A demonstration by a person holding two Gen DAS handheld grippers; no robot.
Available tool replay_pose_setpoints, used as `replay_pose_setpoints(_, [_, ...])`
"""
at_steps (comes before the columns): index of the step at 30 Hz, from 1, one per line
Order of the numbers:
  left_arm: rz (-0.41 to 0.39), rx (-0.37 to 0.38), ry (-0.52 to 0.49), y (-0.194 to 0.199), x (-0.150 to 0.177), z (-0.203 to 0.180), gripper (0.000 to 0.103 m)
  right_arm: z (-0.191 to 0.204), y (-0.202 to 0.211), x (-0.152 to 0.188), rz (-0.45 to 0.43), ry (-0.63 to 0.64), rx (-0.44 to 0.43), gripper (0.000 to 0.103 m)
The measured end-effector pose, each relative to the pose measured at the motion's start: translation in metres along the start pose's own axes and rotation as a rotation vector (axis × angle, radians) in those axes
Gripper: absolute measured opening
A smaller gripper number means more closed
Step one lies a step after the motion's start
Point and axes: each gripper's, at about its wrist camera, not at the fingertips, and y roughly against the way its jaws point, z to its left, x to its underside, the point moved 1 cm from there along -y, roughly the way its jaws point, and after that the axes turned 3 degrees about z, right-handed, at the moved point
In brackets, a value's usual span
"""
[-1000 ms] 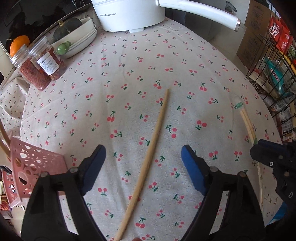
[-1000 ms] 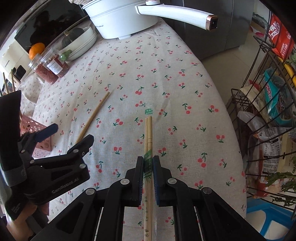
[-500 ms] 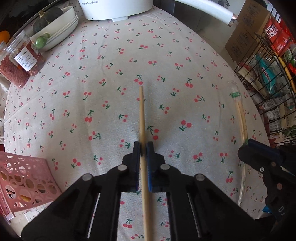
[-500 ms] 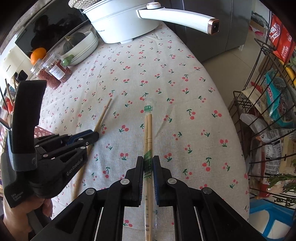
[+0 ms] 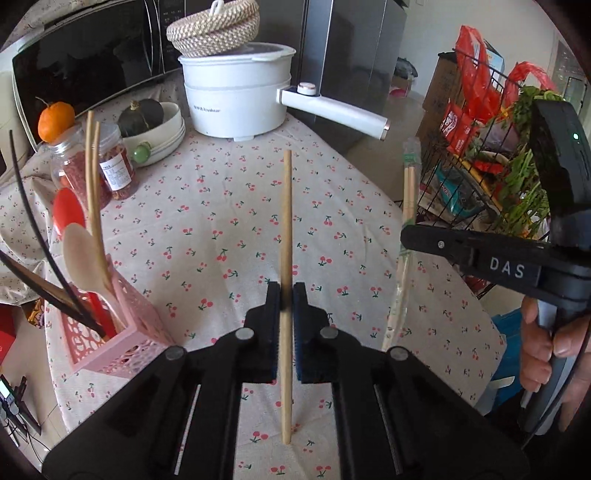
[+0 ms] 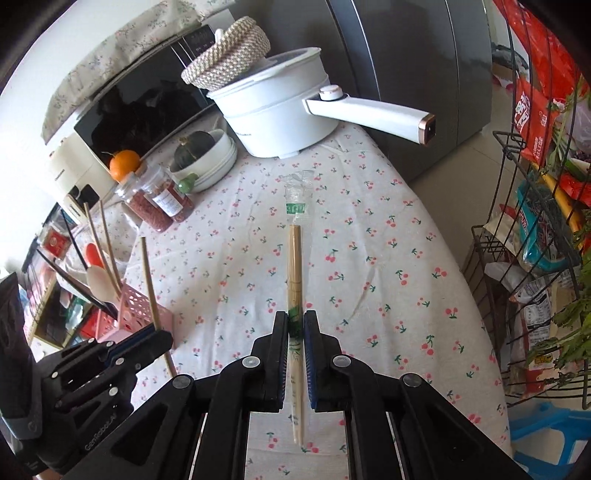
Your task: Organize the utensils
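Observation:
My left gripper (image 5: 285,291) is shut on a single long wooden chopstick (image 5: 286,221) and holds it lifted above the cherry-print tablecloth (image 5: 221,221). My right gripper (image 6: 295,321) is shut on a wrapped pair of bamboo chopsticks (image 6: 294,266) in clear plastic, also lifted; the pair shows in the left wrist view (image 5: 408,192) too. A pink perforated utensil holder (image 5: 110,332) at the table's left edge holds chopsticks and spoons; it shows in the right wrist view (image 6: 136,299). The single chopstick appears there (image 6: 149,280) near the holder.
A white electric pot (image 5: 236,96) with a long handle stands at the back, a woven lidded basket (image 5: 214,27) on top. Two jars (image 5: 110,170), a bowl with a squash (image 5: 159,125) and an orange (image 5: 55,116) sit back left. A wire rack of groceries (image 6: 546,229) stands right of the table.
My left gripper closed on the single chopstick and lifted it off the cloth. Both grippers rose and tilted up, so the back of the table and the holder came into view.

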Motion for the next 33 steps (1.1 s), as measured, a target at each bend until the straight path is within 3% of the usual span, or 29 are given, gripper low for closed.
replay_pose_setpoints(9, [-0.211,0.022,0.059,0.06,0.019,0.032,0.007,0.037,0.015,-0.001,-0.077,0.056,-0.05,0.005])
replay_pose_setpoints(13, [-0.215,0.063,0.096,0.067,0.022,0.048,0.007,0.038,-0.013,-0.004,0.026,0.072,0.017,0.009])
replay_pose_setpoints(18, [-0.18,0.061,0.106,0.058,0.031,0.058,0.007,0.034,-0.073,-0.006,0.166,0.054,0.115,0.037])
replay_pose_setpoints(20, [-0.174,0.06,0.117,0.058,0.035,0.062,0.007,0.031,-0.097,-0.007,0.209,0.051,0.154,0.044])
replay_pose_setpoints(25, [-0.172,0.055,0.124,0.061,0.04,0.068,0.007,0.025,-0.138,-0.008,0.288,0.043,0.244,0.044])
replay_pose_setpoints(28, [-0.185,0.047,0.125,0.065,0.042,0.07,0.007,0.027,-0.144,-0.013,0.265,0.066,0.274,0.036])
replay_pose_setpoints(30, [-0.202,0.044,0.128,0.07,0.042,0.073,0.007,0.026,-0.143,-0.014,0.237,0.088,0.306,0.01])
replay_pose_setpoints(33, [-0.25,0.037,0.138,0.083,0.04,0.078,0.007,0.022,-0.139,-0.014,0.226,0.074,0.274,0.005])
